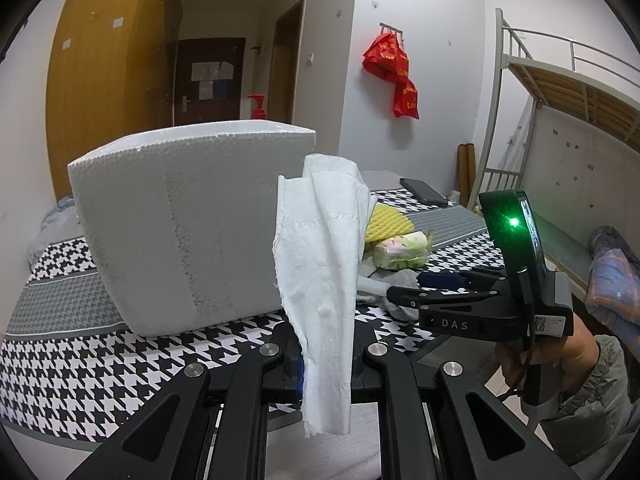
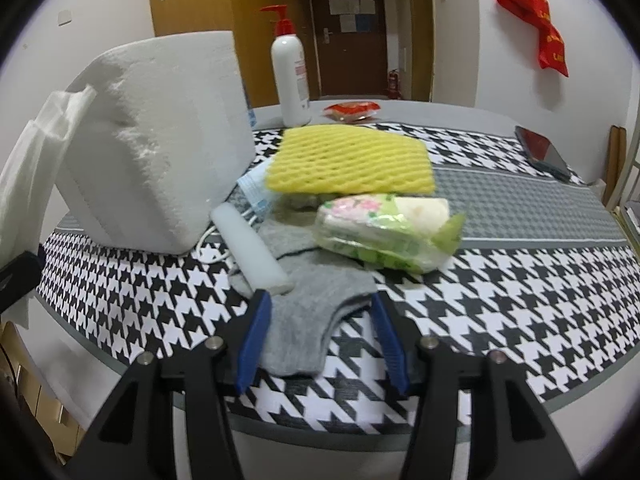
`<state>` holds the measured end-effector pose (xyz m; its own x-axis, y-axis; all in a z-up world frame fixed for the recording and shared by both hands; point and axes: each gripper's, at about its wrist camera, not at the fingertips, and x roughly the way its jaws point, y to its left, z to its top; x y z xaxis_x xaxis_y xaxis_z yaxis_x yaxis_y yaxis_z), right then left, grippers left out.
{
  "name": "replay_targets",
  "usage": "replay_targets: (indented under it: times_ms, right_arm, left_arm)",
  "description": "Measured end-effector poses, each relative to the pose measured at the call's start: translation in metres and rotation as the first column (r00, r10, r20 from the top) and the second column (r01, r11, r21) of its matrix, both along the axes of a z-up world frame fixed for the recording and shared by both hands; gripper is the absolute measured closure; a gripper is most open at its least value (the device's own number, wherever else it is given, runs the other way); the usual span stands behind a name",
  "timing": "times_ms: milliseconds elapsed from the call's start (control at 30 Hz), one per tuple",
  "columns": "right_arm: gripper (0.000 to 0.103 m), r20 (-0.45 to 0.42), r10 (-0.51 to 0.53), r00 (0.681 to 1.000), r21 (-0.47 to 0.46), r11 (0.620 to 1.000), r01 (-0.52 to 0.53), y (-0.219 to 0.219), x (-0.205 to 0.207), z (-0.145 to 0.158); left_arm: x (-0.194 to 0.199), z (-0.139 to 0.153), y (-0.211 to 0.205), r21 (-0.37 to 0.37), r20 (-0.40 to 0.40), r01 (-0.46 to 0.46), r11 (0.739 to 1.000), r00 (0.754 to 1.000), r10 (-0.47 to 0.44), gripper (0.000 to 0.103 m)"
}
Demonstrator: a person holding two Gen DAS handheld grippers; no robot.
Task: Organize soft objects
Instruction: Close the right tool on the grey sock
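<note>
While a white tissue sheet [image 1: 320, 280] stands pinched upright in the left gripper [image 1: 324, 364] at centre frame, a grey sock [image 2: 308, 316] lies on the houndstooth surface [image 2: 500, 300] between the spread right gripper [image 2: 318, 312]; a white foam block [image 2: 160, 136] sits upper left.

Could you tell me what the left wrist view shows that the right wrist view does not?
Only the left wrist view shows the left gripper shut on a tissue strip, a bunk bed and the person's hand. Only the right wrist view shows the grey sock between the right gripper's open pads and the lotion bottle. Both show the foam box and yellow foam net.
</note>
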<state>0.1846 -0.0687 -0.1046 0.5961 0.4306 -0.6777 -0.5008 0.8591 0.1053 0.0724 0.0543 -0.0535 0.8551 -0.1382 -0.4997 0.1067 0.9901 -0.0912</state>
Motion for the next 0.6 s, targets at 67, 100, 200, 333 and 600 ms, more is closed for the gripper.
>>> replay_targets:
  times_ms: [67,100,200,333,600]
  right_arm:
    - [0.046,-0.004,0.006,1.0,-0.012,1.0,-0.006,0.004,0.001,-0.001]
    - [0.046,-0.004,0.009,1.0,-0.016,1.0,-0.009,0.006,0.001,-0.002]
    - [0.052,-0.003,0.017,1.0,-0.031,0.999,-0.017,0.01,-0.001,-0.003]
    - [0.083,-0.013,0.062,0.998,-0.025,0.998,-0.062,0.018,-0.003,-0.003]
    - [0.094,-0.013,0.071,0.997,0.047,0.996,-0.07,0.009,-0.006,0.01]
  left_arm:
    - [0.0,-0.001,0.001,-0.003,-0.002,0.0,1.0,1.0,0.0,0.09]
    - [-0.001,-0.001,0.002,-0.004,-0.002,-0.001,1.0,1.0,0.001,0.09]
    - [-0.002,0.0,0.003,-0.008,-0.002,-0.003,1.0,1.0,0.003,0.09]
    - [-0.004,0.002,0.002,-0.009,0.001,-0.005,1.0,1.0,0.005,0.09]
    - [-0.009,0.004,0.004,-0.005,0.015,-0.013,1.0,1.0,0.013,0.09]
